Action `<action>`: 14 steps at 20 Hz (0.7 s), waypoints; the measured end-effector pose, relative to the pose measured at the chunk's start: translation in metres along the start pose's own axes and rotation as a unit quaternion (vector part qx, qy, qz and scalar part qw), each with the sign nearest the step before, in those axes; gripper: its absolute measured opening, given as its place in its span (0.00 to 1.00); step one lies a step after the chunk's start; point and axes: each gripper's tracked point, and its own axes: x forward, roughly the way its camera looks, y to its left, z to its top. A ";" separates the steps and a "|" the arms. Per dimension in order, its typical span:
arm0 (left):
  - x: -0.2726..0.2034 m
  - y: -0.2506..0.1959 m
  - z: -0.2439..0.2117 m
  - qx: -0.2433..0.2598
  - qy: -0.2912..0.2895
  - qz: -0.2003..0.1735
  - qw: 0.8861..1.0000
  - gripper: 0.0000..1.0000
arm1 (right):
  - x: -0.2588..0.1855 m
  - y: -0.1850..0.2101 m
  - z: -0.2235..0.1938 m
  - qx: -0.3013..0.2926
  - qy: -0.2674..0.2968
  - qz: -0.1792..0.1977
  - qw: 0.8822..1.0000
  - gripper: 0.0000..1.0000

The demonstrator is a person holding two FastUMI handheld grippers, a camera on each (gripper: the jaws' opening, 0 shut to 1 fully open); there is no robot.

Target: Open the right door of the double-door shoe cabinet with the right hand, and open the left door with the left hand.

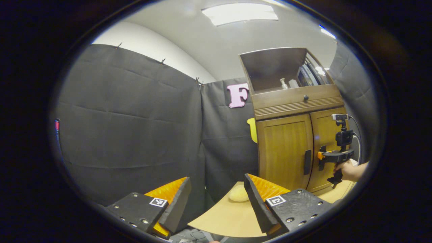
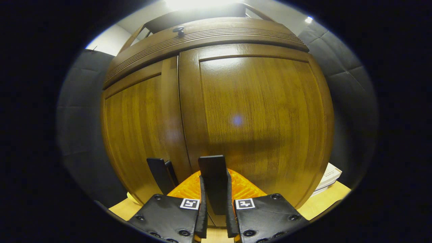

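- Your right tongs (image 2: 214, 202) sit clamped on the right handle (image 2: 212, 175), both fingers pressing its sides. That grip is what lets you swing the right door (image 2: 256, 118) outward, so I judge the pull is the step in hand.
- The right door looks flush with the cabinet (image 1: 293, 101) front, so the opening seems not yet begun.
- In the left gripper view you can see the same tongs (image 1: 320, 158) from afar, held by your hand (image 1: 349, 170) level with the handles at the seam between the doors.
- The cabinet stands on the tabletop (image 1: 229, 216) at its far right side, backed against the booth wall, both doors facing you.
- Your left tongs (image 1: 216, 202) hang apart with nothing between them, well back from the cabinet over the tabletop's near edge. That leaves room for the right door's swing and keeps them ready for their turn.
- The left door (image 1: 285, 152) is shut; its handle (image 1: 307, 162) stands just beside the seam, the next thing for your left tongs to take.
- A pale round thing (image 1: 239, 194) lies on the tabletop near the cabinet's left corner; I cannot tell what it is. Mind it when the left door swings.
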 end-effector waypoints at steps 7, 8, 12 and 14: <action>0.001 -0.011 0.002 -0.013 -0.007 -0.045 0.999 0.92 | -0.032 -0.004 0.002 0.004 0.005 0.032 0.999 0.24; 0.001 -0.013 0.003 -0.015 -0.007 -0.052 0.998 0.92 | -0.041 -0.004 -0.002 0.004 0.006 0.035 0.999 0.24; 0.000 -0.018 0.004 -0.021 -0.006 -0.077 0.997 0.92 | -0.064 -0.010 -0.004 0.010 0.011 0.047 0.999 0.24; 0.002 -0.024 0.002 -0.024 -0.006 -0.088 0.996 0.92 | -0.077 -0.013 -0.006 0.013 0.015 0.054 0.998 0.24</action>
